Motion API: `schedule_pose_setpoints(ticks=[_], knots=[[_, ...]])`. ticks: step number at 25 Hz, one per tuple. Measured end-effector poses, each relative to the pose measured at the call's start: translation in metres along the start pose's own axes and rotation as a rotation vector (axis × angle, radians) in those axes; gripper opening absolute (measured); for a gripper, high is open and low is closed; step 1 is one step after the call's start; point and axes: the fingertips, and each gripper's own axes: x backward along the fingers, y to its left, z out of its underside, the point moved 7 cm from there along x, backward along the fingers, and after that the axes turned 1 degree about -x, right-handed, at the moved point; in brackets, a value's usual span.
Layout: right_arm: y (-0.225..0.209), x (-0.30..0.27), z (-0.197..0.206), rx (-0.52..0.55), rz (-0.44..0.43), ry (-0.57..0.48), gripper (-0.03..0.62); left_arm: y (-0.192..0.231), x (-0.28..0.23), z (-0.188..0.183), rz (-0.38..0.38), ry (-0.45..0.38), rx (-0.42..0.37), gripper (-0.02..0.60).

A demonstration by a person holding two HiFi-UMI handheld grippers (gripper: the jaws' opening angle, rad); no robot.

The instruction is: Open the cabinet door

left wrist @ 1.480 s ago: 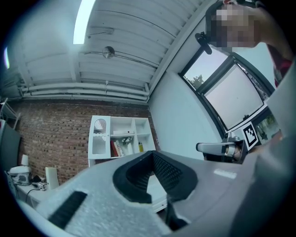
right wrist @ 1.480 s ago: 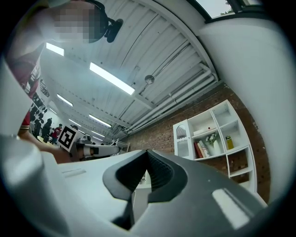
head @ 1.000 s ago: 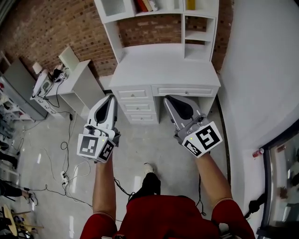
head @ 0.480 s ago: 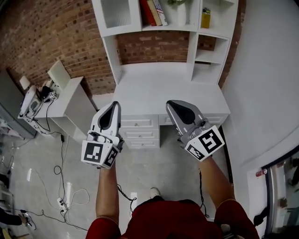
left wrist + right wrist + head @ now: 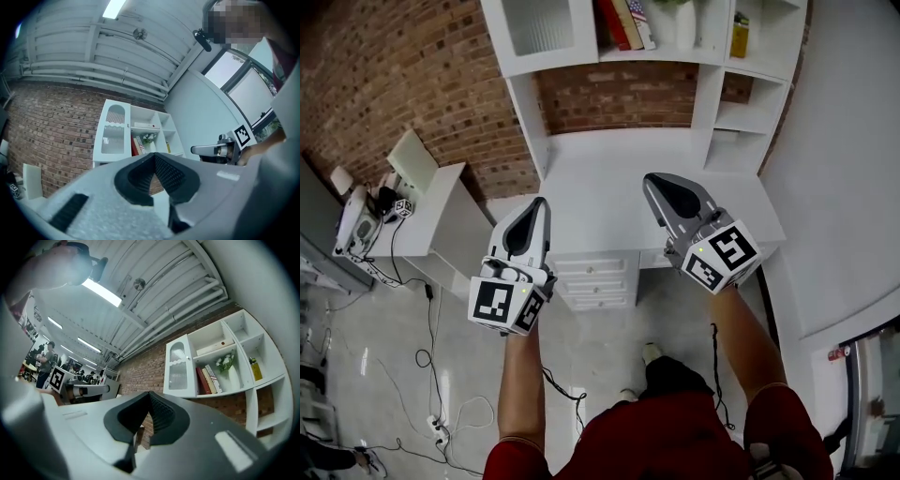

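Note:
The cabinet door (image 5: 539, 28), white-framed with ribbed glass, is closed at the upper left of the white hutch over the desk (image 5: 619, 202). It also shows in the left gripper view as the cabinet door (image 5: 114, 133) and in the right gripper view as the cabinet door (image 5: 177, 366). My left gripper (image 5: 540, 202) hovers over the desk's front left, shut and empty. My right gripper (image 5: 654, 180) is level with it over the desk's right half, also shut with nothing in it. Both point toward the hutch, well short of the door.
Books (image 5: 623, 21), a white vase (image 5: 684, 23) and a yellow bottle (image 5: 740, 36) stand on the open shelves. Drawers (image 5: 595, 277) sit under the desk. A low white side table (image 5: 441, 220) with devices is at left, cables (image 5: 427, 361) trail on the floor, and a white wall is at right.
Both grippers and the person have moved forward to the desk. The hutch and its door now show larger and closer. The jaws stayed shut.

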Motion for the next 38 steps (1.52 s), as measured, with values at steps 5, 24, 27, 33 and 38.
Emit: schedule_pose_setpoints(ticks=[5,24,27,33,38], knots=[[-0.044,-0.050,0.016,0.004,-0.007,0.006,0.012,0.032,-0.036,0.017,-0.015,0.013,-0.006,0.003],[-0.265,-0.263,0.043,0.013,-0.129,-0.045,0.073,0.137,-0.242,0.081,-0.124,0.063,-0.059,0.002],[-0.286,-0.294,0.045,0.012,-0.138,-0.033,0.119,0.149,-0.255,0.091,-0.138,0.080,-0.065,0.003],[-0.310,-0.344,0.049,0.001,-0.133,0.024,0.161,0.173,-0.268,0.094,-0.148,0.083,-0.092,0.003],[-0.321,-0.369,0.053,-0.007,-0.105,0.072,0.173,0.191,-0.272,0.095,-0.148,0.071,-0.096,0.002]])
